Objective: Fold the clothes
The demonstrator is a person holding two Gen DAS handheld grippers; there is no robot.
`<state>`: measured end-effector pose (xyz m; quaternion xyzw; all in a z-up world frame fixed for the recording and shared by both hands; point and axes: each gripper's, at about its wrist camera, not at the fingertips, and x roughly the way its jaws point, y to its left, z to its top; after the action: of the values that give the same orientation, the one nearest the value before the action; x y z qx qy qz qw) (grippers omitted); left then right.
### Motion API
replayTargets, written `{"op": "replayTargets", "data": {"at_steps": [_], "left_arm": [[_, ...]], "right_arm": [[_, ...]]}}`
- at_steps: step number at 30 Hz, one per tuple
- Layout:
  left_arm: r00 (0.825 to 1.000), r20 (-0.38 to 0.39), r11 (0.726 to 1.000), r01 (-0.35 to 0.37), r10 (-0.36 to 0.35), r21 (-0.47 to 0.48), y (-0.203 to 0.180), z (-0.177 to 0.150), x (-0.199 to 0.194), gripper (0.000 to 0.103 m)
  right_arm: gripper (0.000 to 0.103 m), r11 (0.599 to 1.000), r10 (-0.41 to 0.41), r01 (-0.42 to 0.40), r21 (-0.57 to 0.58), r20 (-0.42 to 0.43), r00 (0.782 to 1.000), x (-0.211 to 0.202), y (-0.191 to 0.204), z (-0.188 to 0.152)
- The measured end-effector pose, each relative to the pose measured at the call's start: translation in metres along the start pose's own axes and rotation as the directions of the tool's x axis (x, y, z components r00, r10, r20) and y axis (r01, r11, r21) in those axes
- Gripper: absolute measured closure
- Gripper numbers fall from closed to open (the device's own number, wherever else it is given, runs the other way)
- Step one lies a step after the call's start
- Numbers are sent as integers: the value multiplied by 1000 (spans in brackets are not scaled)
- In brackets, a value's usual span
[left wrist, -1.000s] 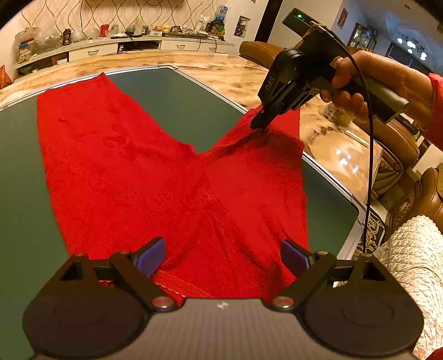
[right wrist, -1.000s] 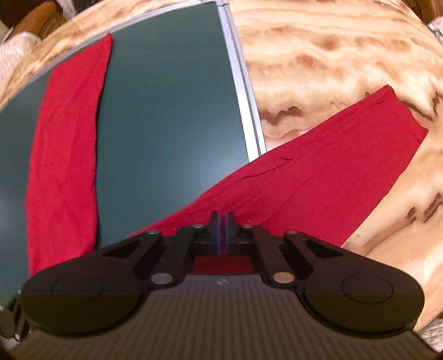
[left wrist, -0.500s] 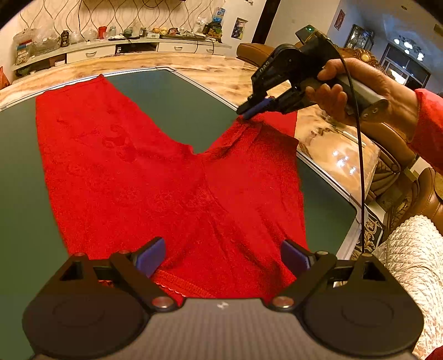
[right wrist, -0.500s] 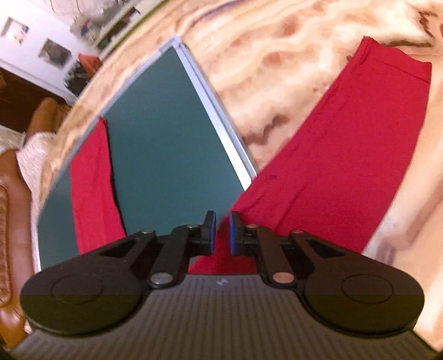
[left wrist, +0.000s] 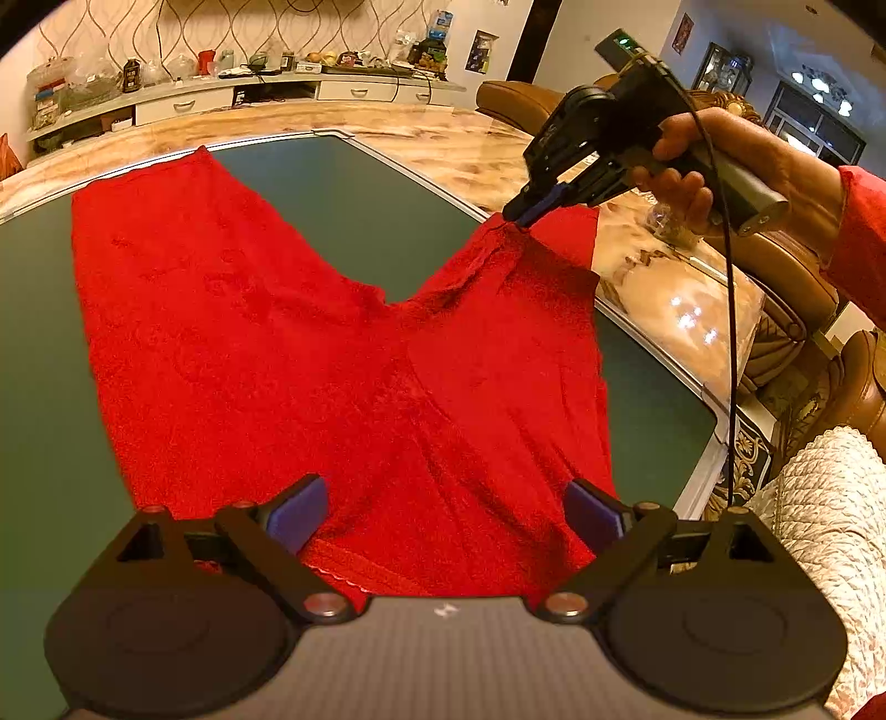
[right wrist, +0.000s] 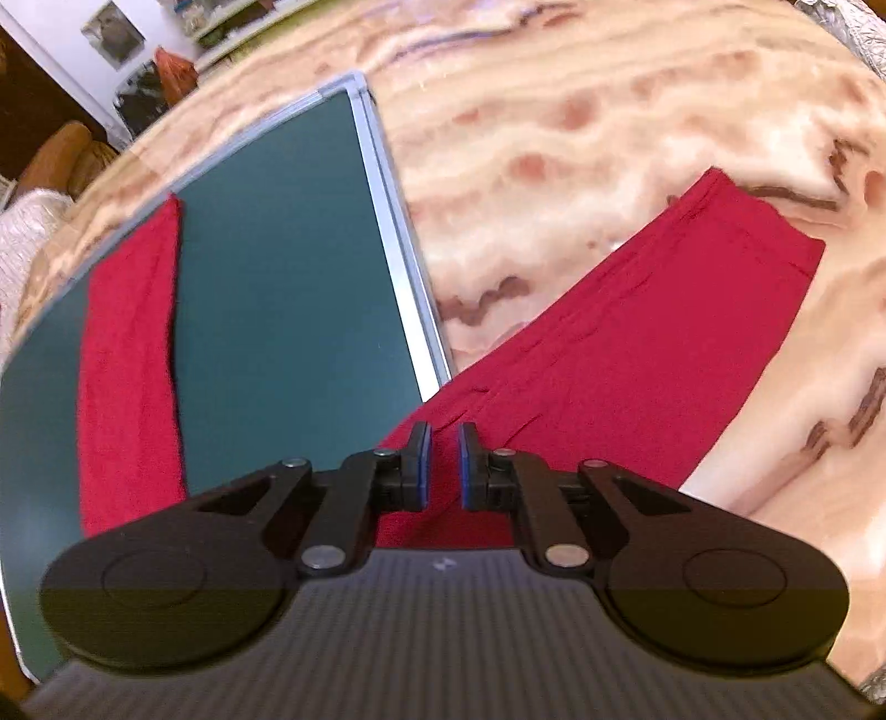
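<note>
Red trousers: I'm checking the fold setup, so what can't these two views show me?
- Red trousers waistband: left wrist view, hidden behind the left gripper.
- Far leg end: cut off behind the right gripper.
- Fabric between the right pads: right wrist view, blurred; contact unclear.

Trousers (left wrist: 310,354): uniform bright red, faint tone-on-tone texture; deeper crimson in the right wrist view. Mat (left wrist: 354,199) under them: plain dark green, pale silver-grey border. Desk (left wrist: 454,149) surface: marbled cream and amber with brown veining. Left claw (left wrist: 443,515): black body, blue-violet pads (left wrist: 293,512). Right claw (right wrist: 441,465): black, blue-edged pads. Sleeve (left wrist: 864,238) at the right hand: red. Wall (left wrist: 221,27) behind: beige with dark wavy lines. Quilted white cover (left wrist: 830,498), diamond pattern.
</note>
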<state>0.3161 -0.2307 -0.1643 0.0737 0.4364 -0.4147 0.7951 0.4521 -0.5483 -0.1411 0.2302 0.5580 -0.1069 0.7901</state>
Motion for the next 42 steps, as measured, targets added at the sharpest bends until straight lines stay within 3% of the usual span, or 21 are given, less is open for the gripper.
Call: {"op": "replayTargets", "data": {"at_steps": [2, 4, 7, 11, 16, 22, 24, 26, 30, 33, 36, 37, 40, 42], "left_arm": [[1000, -1, 1000, 1, -1, 0, 0, 0, 0, 7], [1000, -1, 1000, 2, -2, 1, 0, 0, 0, 7], [1000, -1, 1000, 3, -3, 5, 0, 0, 0, 7], [1000, 1, 1000, 4, -4, 7, 0, -2, -1, 7], [1000, 1, 1000, 7, -7, 7, 0, -2, -2, 6], [1000, 3, 1000, 27, -27, -6, 3, -4, -7, 9], [999, 2, 999, 38, -38, 3, 4, -8, -15, 10], [999, -11, 999, 46, -46, 14, 3, -14, -21, 10], [999, -50, 999, 16, -14, 49, -5, -29, -29, 10], [998, -57, 999, 0, 2, 40, -10, -36, -34, 10], [998, -63, 1000, -22, 23, 21, -14, -37, -35, 10], [997, -65, 999, -30, 31, 15, -14, -38, -35, 10], [997, -70, 999, -44, 44, 3, -15, -39, -37, 10], [996, -75, 999, -53, 54, 6, -16, -40, -38, 10]], "right_arm": [[91, 1000, -11, 11, -6, 15, 1000, 0, 3, 1], [101, 999, -28, 29, -28, 18, 999, 0, 7, 1], [101, 999, -27, 27, -22, 28, 999, -1, 7, 4], [101, 998, 31, -34, 50, 58, 998, -2, -5, 11], [99, 989, 113, -118, 87, 65, 991, -8, -19, 5], [87, 984, 98, -117, 138, 137, 986, -30, -58, -20], [87, 975, 140, -159, 157, 126, 982, -33, -71, -35], [87, 964, 223, -234, 127, 101, 970, -37, -70, -53], [87, 909, 413, -415, -34, -42, 910, -50, -29, -111], [87, 851, 469, -495, -174, -169, 867, -56, 17, -157], [87, 808, 494, -553, -205, -277, 824, -49, 47, -186], [87, 809, 478, -546, -219, -296, 827, -45, 52, -193], [87, 860, 347, -437, -263, -325, 880, -32, 55, -206], [88, 876, 318, -409, -256, -332, 888, -26, 44, -211]]}}
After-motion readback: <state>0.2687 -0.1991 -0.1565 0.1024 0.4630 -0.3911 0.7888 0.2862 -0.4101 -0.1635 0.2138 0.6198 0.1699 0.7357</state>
